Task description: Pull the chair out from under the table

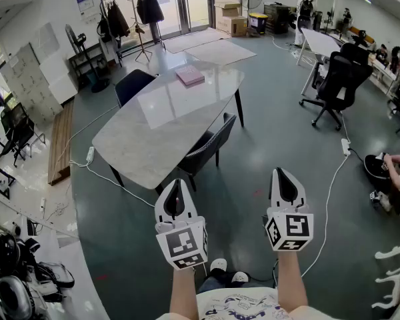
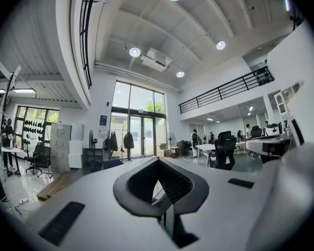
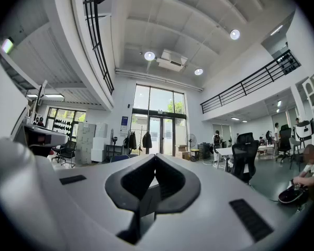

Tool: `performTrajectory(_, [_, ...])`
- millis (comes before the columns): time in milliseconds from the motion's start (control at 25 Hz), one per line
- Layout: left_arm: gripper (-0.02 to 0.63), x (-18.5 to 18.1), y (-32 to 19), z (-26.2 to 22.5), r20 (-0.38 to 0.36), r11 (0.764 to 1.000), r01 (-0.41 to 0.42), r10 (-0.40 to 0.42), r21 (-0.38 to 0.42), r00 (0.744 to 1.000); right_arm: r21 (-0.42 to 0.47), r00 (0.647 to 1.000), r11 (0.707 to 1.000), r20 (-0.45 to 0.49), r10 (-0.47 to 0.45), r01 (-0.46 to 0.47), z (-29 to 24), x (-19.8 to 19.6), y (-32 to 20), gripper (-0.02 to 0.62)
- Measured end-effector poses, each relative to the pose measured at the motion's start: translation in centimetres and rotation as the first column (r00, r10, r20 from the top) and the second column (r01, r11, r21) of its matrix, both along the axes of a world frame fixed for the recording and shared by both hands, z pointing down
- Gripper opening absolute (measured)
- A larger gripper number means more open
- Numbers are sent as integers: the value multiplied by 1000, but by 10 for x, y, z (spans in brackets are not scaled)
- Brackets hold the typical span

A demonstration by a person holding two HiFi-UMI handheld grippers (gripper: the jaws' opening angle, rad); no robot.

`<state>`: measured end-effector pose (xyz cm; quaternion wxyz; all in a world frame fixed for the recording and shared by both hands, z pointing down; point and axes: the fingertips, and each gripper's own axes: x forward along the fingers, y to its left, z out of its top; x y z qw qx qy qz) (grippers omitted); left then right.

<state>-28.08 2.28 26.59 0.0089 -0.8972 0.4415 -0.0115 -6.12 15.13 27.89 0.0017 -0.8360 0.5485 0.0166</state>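
Chair (image 1: 211, 145) first: the dark one at the near long side of the worktop (image 1: 153, 122) is tucked in, with its seat under the pale stone-look top and only its back and a strip of seat showing past the edge. Nothing of the task looks done. The chair has no gap from the worktop that would suggest it has been drawn out.

A second chair (image 1: 132, 85) stands at the far side, also pushed in. The task sentence does not say which one is meant; the near one is my guess, since it lies straight ahead of the person. A flat pink item (image 1: 190, 77) lies on the far part of the worktop.

The left hand-held gripper (image 1: 175, 191) and the right hand-held gripper (image 1: 285, 181) are held out level over the grey floor (image 1: 253, 172), side by side and well apart from the chair. In the left gripper view the jaws (image 2: 159, 181) are pressed together with nothing between them. The right gripper view shows the same (image 3: 155, 178): tips meeting, no object caught. Both views look across the hall, not at any chair part.

What is left, as I judge it, is everything:
- walk up to the chair
- part the jaws of at least one gripper
- take hold of the backrest's top edge
- draw the chair back over the floor until the seat is out from under the worktop
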Motion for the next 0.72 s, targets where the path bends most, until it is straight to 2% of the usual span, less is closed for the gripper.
performTrajectory(560, [15,10,-24,11,15,1000,-6,6,-12,1000,10,1000,1000,24,8,-8,7,8,-18,6])
performTrajectory(720, [18,17,-42,16,-7,998,-45,45,-35,999,1,999,1000,25,-28,28,12,6,-38,97])
